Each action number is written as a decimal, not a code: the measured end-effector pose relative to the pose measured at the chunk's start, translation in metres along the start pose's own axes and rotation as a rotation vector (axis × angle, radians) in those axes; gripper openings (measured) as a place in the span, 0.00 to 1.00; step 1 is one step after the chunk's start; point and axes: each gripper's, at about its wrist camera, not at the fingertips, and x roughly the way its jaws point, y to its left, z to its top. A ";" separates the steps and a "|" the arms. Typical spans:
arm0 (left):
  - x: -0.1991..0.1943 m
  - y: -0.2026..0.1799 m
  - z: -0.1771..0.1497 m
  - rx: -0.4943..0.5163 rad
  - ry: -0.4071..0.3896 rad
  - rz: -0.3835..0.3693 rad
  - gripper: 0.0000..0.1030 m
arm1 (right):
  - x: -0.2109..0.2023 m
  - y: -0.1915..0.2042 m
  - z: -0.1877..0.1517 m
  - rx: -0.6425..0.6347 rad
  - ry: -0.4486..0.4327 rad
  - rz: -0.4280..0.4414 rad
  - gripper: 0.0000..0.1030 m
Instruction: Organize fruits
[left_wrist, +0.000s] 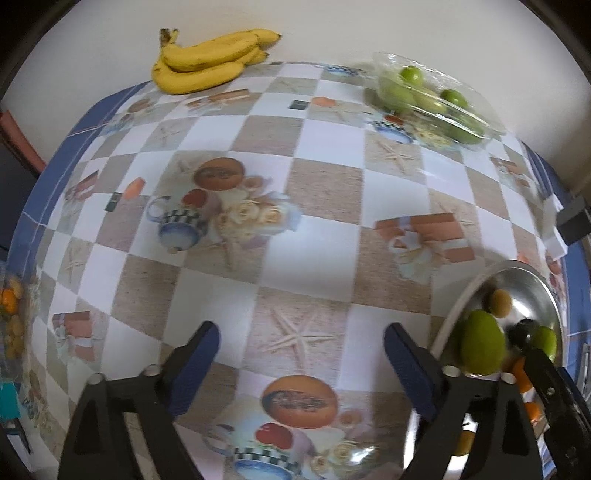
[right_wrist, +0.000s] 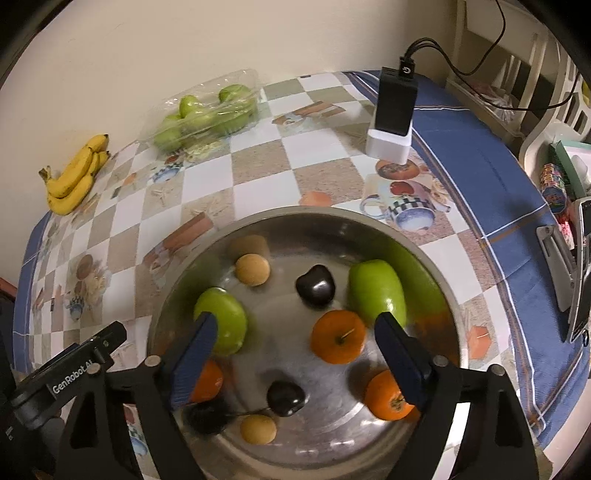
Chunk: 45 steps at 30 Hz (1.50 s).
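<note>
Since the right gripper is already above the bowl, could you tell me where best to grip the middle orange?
Grip the middle orange across its widest sides, coming straight down from above with the open right gripper. Its stem points up, it sits clear of neighbours, and the metal bowl wall blocks side approaches.

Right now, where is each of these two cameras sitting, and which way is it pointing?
Left wrist: rides the left gripper, looking across the table at the bananas and the box of green fruit; its two open fingers show.
Right wrist: rides the right gripper, looking down into the metal bowl of fruit; its open fingers show, plus part of the left gripper.
Shared: bananas, box, bowl, table.
</note>
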 end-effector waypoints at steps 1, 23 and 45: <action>-0.001 0.002 -0.001 -0.001 -0.003 0.006 0.93 | -0.001 0.002 -0.002 0.000 -0.006 0.008 0.90; -0.021 0.034 -0.018 -0.005 -0.034 0.074 1.00 | -0.033 0.018 -0.028 -0.041 -0.015 0.061 1.00; -0.083 0.067 -0.056 -0.002 -0.024 0.179 1.00 | -0.087 0.039 -0.057 -0.130 -0.013 0.038 1.00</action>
